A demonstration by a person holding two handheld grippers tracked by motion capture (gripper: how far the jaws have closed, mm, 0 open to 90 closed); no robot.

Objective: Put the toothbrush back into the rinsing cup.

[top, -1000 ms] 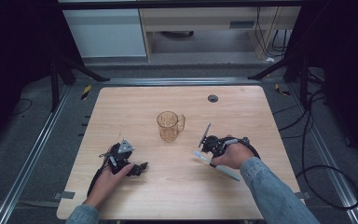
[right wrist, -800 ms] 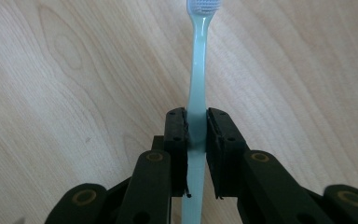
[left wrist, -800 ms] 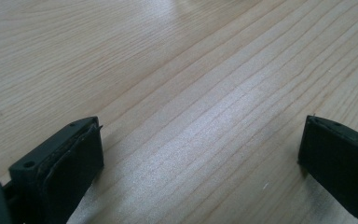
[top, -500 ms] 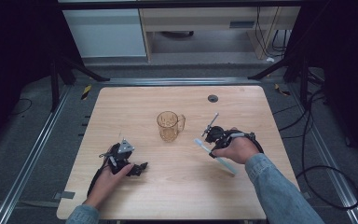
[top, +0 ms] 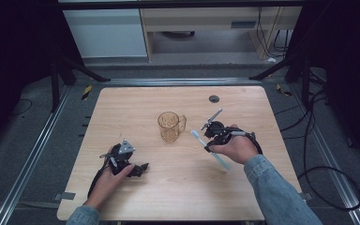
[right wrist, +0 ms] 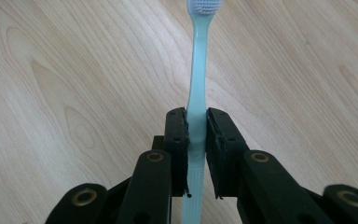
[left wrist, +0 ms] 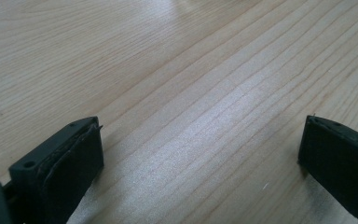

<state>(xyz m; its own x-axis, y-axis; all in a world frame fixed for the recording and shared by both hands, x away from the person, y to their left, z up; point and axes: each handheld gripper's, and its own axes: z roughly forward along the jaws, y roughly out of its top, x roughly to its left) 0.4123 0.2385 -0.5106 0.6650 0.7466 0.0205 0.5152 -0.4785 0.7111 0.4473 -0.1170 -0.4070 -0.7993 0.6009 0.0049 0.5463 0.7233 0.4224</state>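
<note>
- Clamping a pale blue plastic toothbrush between the fingers of my right gripper; both black pads pressed flat against the handle just below the neck.
- Bristle head points away from me along the fingers in the right gripper view; the ribbed lower handle runs back between the finger links.
- From the high view the toothbrush lies slanted, head toward the mug, tail toward my side of the worktop, passing under my right hand.
- Right gripper sits right of centre on the light wooden worktop; whether the brush tail touches the wood, cannot tell.
- Clear amber glass mug with a handle stands upright near the middle of the worktop, just left of the brush head, apart from it.
- Left gripper is in my left hand at the front left of the worktop, well apart from the mug.
- Left fingers are spread wide with bare wood grain between them, nothing gripped.
- Small dark round disc sits on the worktop toward the far edge, beyond the mug and to its right.
</note>
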